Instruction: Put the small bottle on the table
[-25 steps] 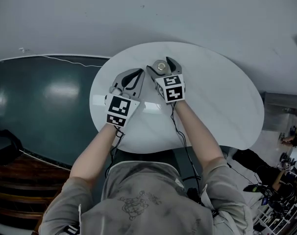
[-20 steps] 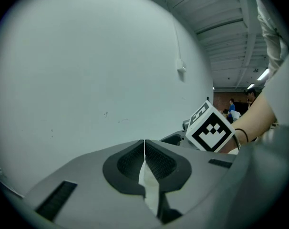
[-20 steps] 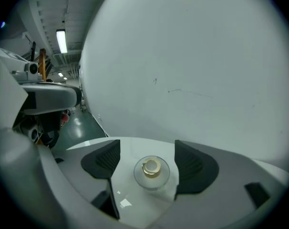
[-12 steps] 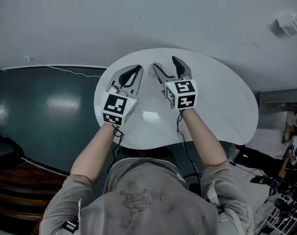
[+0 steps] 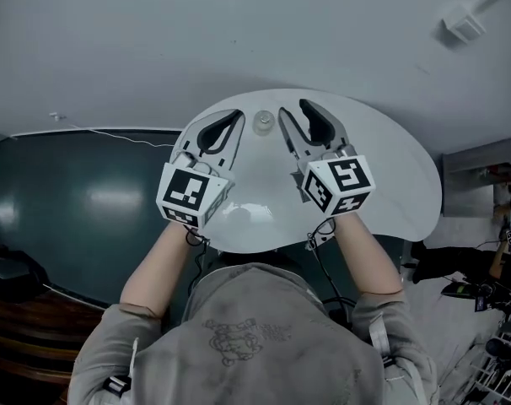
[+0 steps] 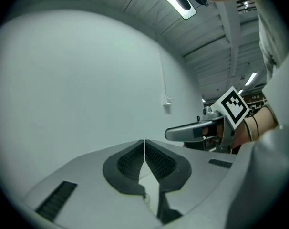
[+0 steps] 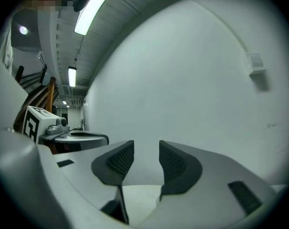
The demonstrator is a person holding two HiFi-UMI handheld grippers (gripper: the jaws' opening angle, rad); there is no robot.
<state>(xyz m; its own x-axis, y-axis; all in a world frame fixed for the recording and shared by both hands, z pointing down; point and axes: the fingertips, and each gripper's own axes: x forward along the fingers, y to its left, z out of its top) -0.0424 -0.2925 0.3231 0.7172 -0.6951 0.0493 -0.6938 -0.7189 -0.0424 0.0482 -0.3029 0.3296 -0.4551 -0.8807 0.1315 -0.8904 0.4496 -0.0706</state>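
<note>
– Both tongs have drawn back toward the person since a second ago. The right tongs (image 5: 295, 112), which were then round the small bottle (image 5: 263, 123), have left it standing free.
– Where does it stand?
– On the white desk (image 5: 390, 175), toward the far edge, between the tips of the two tongs. It is just beside the right pair and, as far as I can tell, touches neither.
– What does it look like?
– Hard to say. Only the head view shows it, from straight above, as a pale round top with the body hidden beneath.
– And the tongs?
– The left tongs (image 6: 144, 149) are clenched, pad against pad, on nothing. The right jaws are closing with a gap between the pads, and only wall and desk show through it.
– What is covered?
– The left marker cube (image 5: 192, 194), the right marker cube (image 5: 340, 184) and the forearms hide the desk's near rim. The clutter (image 5: 492, 344) at the lower right is too small to make out.
– What else is around?
– A dark green floor (image 5: 70, 201) lies on the left, with a thin white cable (image 5: 112, 131) along its far border. A small white box (image 5: 459, 25) sits on the grey wall.
</note>
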